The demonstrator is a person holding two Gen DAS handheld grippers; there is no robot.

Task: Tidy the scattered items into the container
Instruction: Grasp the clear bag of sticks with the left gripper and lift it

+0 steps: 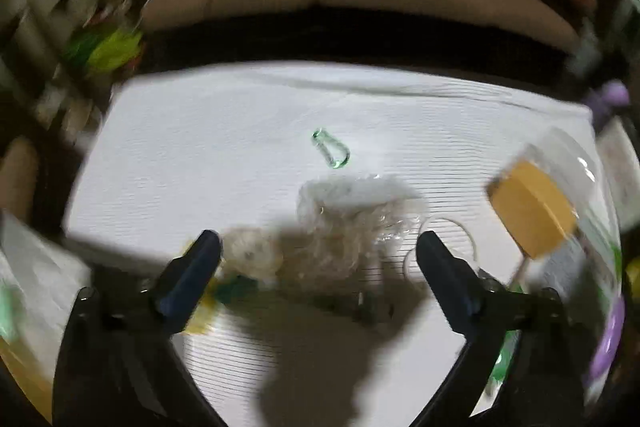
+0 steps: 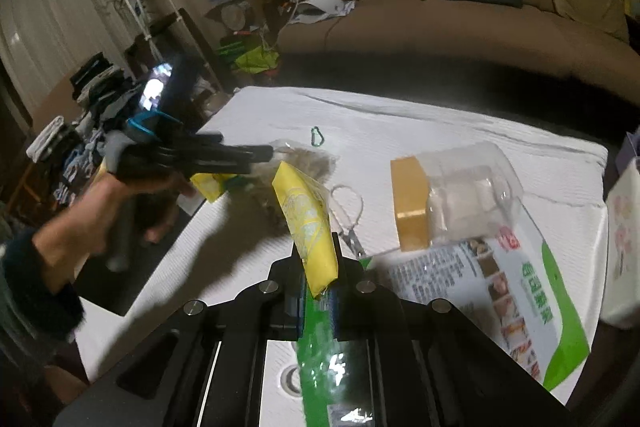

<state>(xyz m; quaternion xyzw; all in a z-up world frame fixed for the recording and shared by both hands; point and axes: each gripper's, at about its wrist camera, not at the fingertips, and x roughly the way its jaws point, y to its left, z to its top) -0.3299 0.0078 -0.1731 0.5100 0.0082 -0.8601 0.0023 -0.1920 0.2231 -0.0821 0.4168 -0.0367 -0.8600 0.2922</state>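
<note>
Pinched in the right gripper, yellow packet may slip if swung; left gripper wide, empty, clear jar at two o'clock.

Yellow-green snack packet upright; clear tan-lidded container on its side

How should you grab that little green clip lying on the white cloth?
The green clip lies flat and alone on the white cloth, so coming straight down from above looks best. Pinch across its two long sides near the wider rounded end, since it is thin and there is nothing beside it. The open left gripper seems free for this.
</note>
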